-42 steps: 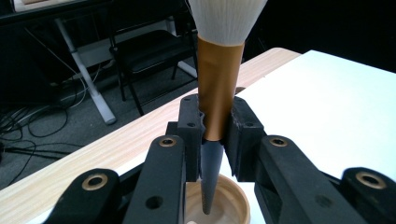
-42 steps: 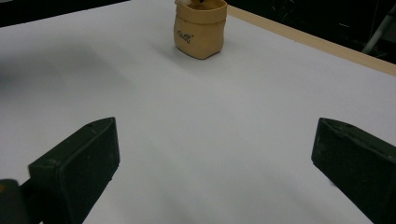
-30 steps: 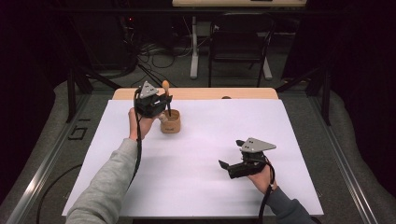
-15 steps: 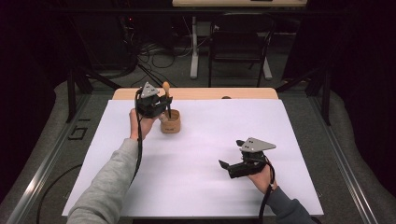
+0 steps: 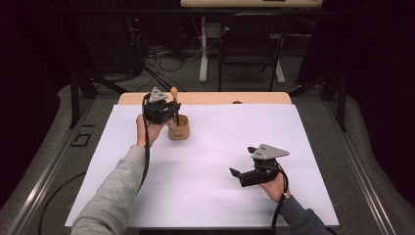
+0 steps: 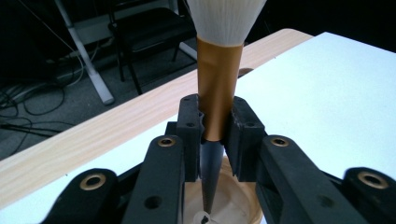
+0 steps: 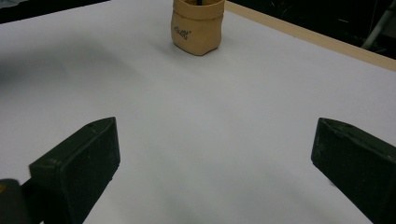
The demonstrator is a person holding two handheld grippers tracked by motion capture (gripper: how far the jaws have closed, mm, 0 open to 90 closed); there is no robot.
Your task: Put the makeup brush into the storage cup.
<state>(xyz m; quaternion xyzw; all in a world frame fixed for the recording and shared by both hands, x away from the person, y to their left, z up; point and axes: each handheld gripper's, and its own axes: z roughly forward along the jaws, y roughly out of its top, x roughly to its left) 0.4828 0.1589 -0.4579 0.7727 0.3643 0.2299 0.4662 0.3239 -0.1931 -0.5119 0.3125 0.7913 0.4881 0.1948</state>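
The left gripper (image 6: 215,135) clamps the gold metal ferrule of a white-bristled brush (image 6: 218,88), its tapered black handle dipping into the tan, soft-walled round pouch (image 5: 178,128). The right gripper (image 7: 215,154) gapes wide, empty, over the smooth white table sheet (image 5: 220,147).

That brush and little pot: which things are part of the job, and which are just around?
In use:
- gold-handled white-bristled brush, clamped in the left gripper
- small tan pot under it

Just there:
- right gripper, open over the white sheet
- black chair behind
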